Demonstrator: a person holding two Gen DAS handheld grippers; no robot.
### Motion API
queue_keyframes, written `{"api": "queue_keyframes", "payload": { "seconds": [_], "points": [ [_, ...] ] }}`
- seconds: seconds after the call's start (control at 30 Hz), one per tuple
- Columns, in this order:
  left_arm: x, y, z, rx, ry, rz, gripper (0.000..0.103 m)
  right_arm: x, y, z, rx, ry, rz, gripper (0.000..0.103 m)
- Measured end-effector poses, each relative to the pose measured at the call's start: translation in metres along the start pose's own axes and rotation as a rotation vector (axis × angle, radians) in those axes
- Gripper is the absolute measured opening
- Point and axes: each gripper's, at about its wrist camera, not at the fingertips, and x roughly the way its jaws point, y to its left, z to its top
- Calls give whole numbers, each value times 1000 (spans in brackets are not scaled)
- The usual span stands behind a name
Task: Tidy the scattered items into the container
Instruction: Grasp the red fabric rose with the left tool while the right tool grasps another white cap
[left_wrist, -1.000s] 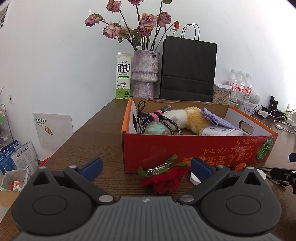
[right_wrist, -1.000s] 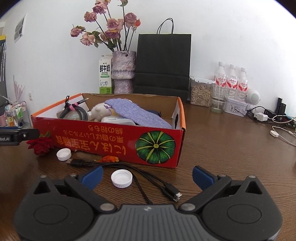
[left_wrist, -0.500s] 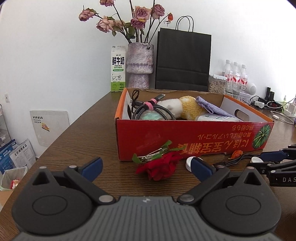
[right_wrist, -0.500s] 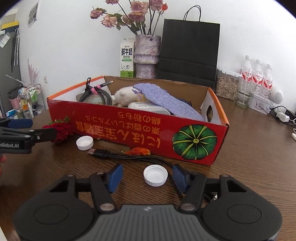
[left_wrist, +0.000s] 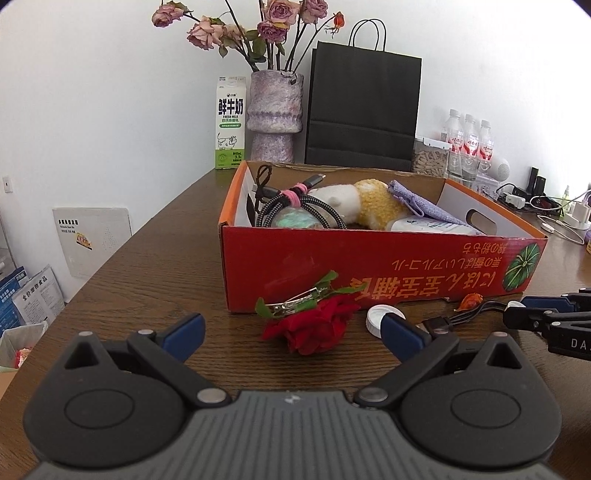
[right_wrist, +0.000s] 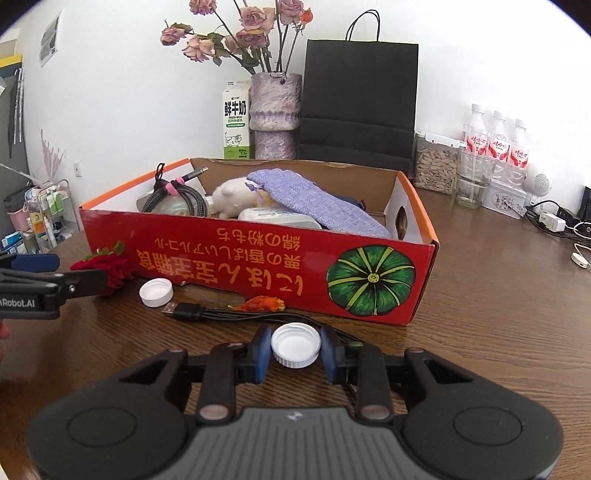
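- The wooden bench (right_wrist: 498, 314) carries a red cardboard box (right_wrist: 258, 258).
- Left hand-held gripper (left_wrist: 291, 328) gapes wide before a red rose clip (left_wrist: 314, 325).
- Right hand-held gripper (right_wrist: 295, 350) is closing around a white bottle cap (right_wrist: 295, 345), pads just beside it.

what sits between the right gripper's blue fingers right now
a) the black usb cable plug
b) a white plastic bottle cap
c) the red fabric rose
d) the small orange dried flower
b: in the right wrist view the round white plastic bottle cap sits on the wooden table between the blue fingers of the right gripper, whose jaws are closing around it with the pads at or almost at its rim.
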Motion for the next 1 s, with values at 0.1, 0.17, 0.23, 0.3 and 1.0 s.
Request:
{"api": "queue_keyframes", "payload": {
  "seconds": [0.1, 0.17, 0.23, 0.3, 1.0],
  "points": [
    [4, 0, 1, -5, 23, 10, 103, -1, 2, 0, -8, -7, -12, 27],
    [4, 0, 1, -3, 32, 20, 103, -1, 3, 0, -13, -7, -14, 27],
    [4, 0, 2, -6, 30, 28, 103, -1, 3, -1, -13, -4, -15, 27],
    [5, 0, 4, -21, 32, 20, 103, 0, 3, -1, -8, -2, -15, 27],
    [7, -7, 6, -43, 54, -24, 43, 0, 0, -1, 11, -8, -12, 27]
  ]
}}
